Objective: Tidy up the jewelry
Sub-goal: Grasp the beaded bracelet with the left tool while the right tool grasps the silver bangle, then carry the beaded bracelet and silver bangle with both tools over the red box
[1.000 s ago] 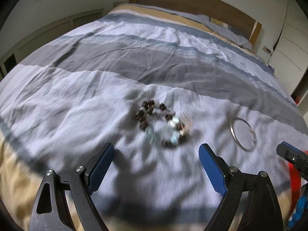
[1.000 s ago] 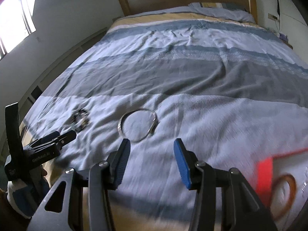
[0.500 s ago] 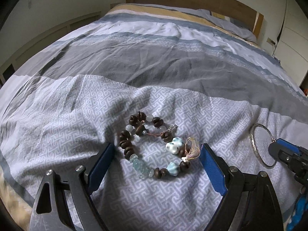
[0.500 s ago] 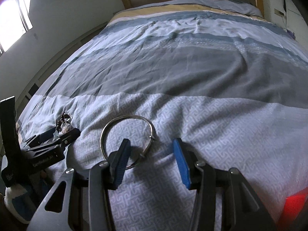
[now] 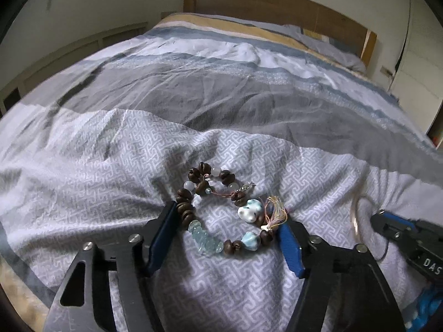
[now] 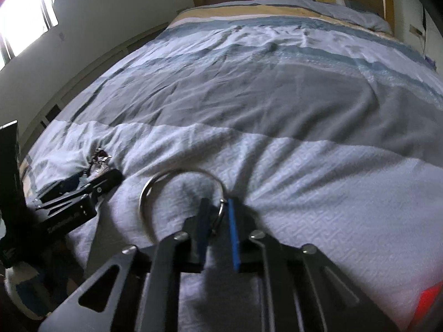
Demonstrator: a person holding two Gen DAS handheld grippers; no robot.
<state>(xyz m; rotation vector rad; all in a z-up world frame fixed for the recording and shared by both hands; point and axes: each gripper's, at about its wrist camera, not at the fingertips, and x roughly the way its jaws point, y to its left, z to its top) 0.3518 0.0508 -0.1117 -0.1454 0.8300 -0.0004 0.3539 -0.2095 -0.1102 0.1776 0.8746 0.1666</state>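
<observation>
**Two grippers settle on two bracelets on a bed**

While the left wrist view looks down a quilted bedspread toward a wooden headboard at the top of the frame, the left gripper sits at lower centre. Its blue-padded jaws have just been closing and now bracket a beaded bracelet of brown, clear and pale-blue beads with a small tassel. The left pad touches the brown beads; whether the right pad presses I cannot tell. At the right edge the right gripper appears, its body printed with the letters "DAS", cut off.

From the right wrist view, the right gripper at lower centre has just closed, and its jaws pinch the near right edge of a silver bangle lying on the bedspread. A red object shows at lower right. White lettering on the left gripper, at the left edge, is too blurred to read.

Risks, as I judge them: the loose bead string may sag or slide out when lifted, since only its sides are caught; the thin, smooth bangle may swivel or slip from its narrow pinch; either jaw may snag soft fabric.
</observation>
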